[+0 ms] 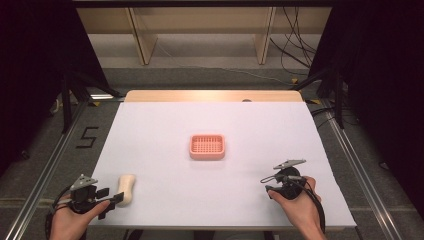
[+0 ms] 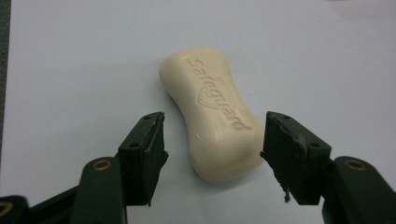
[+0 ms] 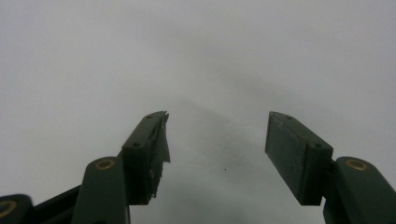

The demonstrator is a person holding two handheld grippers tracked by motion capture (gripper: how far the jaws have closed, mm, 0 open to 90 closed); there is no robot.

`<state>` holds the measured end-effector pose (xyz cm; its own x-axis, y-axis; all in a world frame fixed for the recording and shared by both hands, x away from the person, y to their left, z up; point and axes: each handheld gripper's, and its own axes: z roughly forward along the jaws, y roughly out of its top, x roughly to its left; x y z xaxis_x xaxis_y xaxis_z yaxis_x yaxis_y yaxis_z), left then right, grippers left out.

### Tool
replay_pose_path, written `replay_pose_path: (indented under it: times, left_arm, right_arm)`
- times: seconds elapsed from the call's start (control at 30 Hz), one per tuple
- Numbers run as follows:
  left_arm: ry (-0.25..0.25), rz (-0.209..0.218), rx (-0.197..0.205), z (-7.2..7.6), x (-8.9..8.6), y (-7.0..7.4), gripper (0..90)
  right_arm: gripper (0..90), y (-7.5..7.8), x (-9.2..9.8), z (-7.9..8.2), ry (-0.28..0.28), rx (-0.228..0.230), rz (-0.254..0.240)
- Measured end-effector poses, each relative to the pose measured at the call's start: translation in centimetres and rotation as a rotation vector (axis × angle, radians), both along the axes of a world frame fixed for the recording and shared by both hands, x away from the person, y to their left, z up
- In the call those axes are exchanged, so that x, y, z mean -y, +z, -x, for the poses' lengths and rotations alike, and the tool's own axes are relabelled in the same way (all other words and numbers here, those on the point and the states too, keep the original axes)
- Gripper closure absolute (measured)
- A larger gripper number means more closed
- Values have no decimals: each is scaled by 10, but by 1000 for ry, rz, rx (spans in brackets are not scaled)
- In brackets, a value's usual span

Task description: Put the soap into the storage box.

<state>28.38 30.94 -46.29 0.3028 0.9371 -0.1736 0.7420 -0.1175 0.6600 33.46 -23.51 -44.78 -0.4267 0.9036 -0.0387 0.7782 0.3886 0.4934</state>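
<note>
My left gripper's (image 2: 212, 135) fingers (image 2: 144, 140) stand wide around the near end of the soap bar (image 2: 210, 112) without pressing it, so it lies ungrasped on the white sheet (image 1: 165, 130), well apart from the pink dish (image 1: 207, 147), while my right gripper (image 3: 217, 140) gapes idle.

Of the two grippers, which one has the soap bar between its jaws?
The left gripper: its open jaws flank the cream soap bar without pressing it. The right gripper has bare white table cover between its jaws.

Lab: curtained rig (image 1: 45, 55), floor cables (image 1: 295, 45)
</note>
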Motion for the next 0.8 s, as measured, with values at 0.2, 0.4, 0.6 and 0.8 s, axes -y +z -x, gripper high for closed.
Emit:
replay_pose_path:
  times: [0.2, 0.4, 0.6, 0.8]
  left_arm:
    - [-15, -43, -47, -11, 2, 11, 364]
    - [-25, -36, -150, -28, 9, 19, 340]
    - [-6, -40, -267, -48, 17, 22, 322]
    - [-1, -78, -306, -64, 25, 22, 318]
  right_arm:
    - [389, -1, -1, 0, 20, -8, -4]
    - [378, -2, -1, -1, 24, -25, -9]
    - [377, -1, -3, 0, 38, -25, -10]
    - [375, -2, -2, -1, 42, -29, -5]
